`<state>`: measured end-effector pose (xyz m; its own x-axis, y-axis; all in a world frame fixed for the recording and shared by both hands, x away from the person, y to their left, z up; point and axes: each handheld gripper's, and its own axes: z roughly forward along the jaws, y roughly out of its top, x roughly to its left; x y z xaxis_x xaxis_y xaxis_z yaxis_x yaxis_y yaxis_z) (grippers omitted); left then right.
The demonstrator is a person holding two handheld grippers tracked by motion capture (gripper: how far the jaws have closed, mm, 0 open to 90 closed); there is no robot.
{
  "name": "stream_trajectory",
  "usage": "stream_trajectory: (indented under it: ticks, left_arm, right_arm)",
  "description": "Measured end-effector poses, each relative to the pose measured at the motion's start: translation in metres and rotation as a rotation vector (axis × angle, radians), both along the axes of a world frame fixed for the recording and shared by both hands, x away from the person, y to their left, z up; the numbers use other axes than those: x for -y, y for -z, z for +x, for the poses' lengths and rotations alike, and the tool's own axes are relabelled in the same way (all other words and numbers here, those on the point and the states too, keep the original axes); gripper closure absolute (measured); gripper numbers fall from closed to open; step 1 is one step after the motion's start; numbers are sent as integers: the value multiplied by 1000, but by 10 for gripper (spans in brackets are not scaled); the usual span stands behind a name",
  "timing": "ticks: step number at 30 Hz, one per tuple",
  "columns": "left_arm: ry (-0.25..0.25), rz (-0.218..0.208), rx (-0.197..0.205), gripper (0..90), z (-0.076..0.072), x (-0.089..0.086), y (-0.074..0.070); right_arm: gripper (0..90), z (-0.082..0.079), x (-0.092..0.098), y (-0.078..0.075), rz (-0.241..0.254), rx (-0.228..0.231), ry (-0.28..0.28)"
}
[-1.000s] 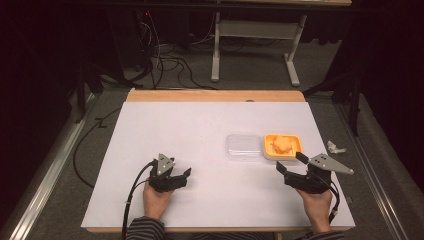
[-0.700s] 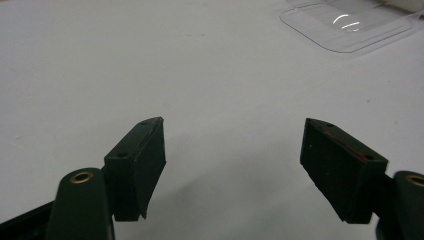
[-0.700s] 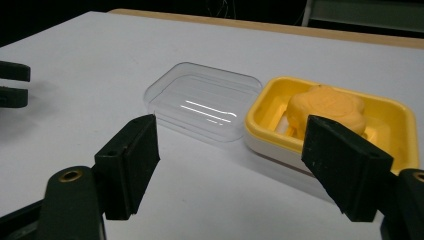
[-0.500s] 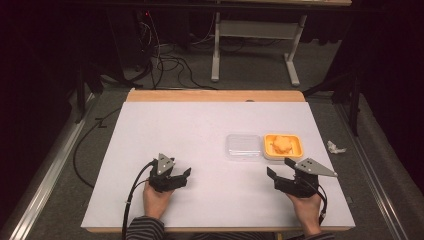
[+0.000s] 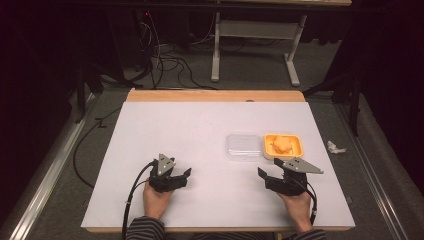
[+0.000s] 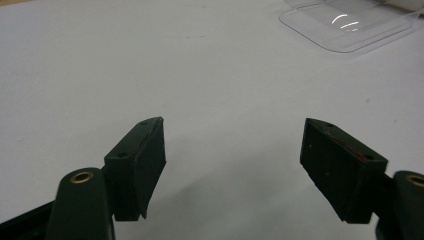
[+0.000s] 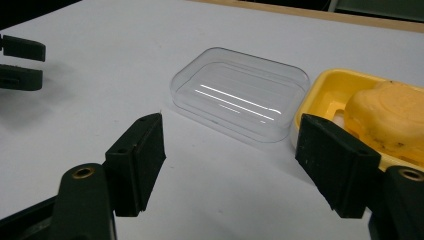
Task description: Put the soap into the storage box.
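Observation:
A clear plastic lid (image 5: 243, 146) (image 7: 240, 100) (image 6: 350, 22) lies flat on the white table, touching a yellow tray (image 5: 298, 145) (image 7: 320, 87) on its right. In the tray sits an orange lump (image 5: 281, 145) (image 7: 390, 115). My right gripper (image 5: 267, 176) (image 7: 230, 125) hovers just in front of the lid and tray. Its jaws have just been closing and stand partly open, with only bare table between them. My left gripper (image 5: 181, 176) (image 6: 232, 130) rests at the near left, open and empty; its jaws also appear far left in the right gripper view (image 7: 20, 60).
A wooden strip (image 5: 215, 95) runs along the table's far edge. A crumpled white scrap (image 5: 335, 147) lies on the floor to the right of the table. Cables (image 5: 165, 60) and a desk frame (image 5: 255, 45) stand on the floor behind.
My right gripper has shifted left and a little toward the near edge, and its jaws have narrowed. The left gripper, lid and tray have not moved.

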<state>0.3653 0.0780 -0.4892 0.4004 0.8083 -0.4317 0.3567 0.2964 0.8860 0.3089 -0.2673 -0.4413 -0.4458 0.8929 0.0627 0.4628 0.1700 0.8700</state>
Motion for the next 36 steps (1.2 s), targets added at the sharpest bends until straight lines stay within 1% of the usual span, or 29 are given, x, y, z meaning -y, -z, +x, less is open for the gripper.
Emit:
stream_trajectory:
  ticks: [4, 9, 12, 14, 15, 17, 21, 23, 26, 30, 32, 34, 36]
  left_arm:
    - [2, -2, -6, 268, 1, 0, 0]
    - [1, -1, -6, 268, 1, 0, 0]
    - [-1, -2, -7, 268, 1, 0, 0]
    - [-3, -10, -10, 268, 1, 0, 0]
    - [-2, -6, -9, 268, 1, 0, 0]
    - [-1, 1, -6, 268, 1, 0, 0]
    - [-1, 1, -6, 269, 1, 0, 0]
    - [-1, 4, -6, 269, 1, 0, 0]
    - [-1, -7, -10, 269, 1, 0, 0]
    - [1, 4, -4, 269, 1, 0, 0]
    - [-1, 1, -6, 269, 1, 0, 0]
    - [0, 1, -7, 269, 1, 0, 0]
    - [-1, -1, -8, 269, 1, 0, 0]
  right_arm:
    - [291, 5, -6, 2, -14, -15, -10]
    - [294, 8, -9, 4, -22, -23, -18]
    - [297, 11, -12, 6, -24, -36, -32]
    - [298, 13, -14, 8, -31, -56, -46]
    - [298, 14, -17, 9, -50, -69, -58]
    - [298, 15, -20, 12, -67, -73, -67]
    - [298, 18, -22, 18, -62, -93, -69]
    - [298, 18, -23, 19, -61, -93, -64]
    - [298, 20, -23, 20, -61, -88, -55]
    - [300, 20, -24, 23, -61, -95, -56]
    - [300, 22, -26, 27, -70, -104, -60]
    - [300, 22, -27, 27, -73, -107, -60]
    - [304, 22, -29, 27, -99, -92, -61]
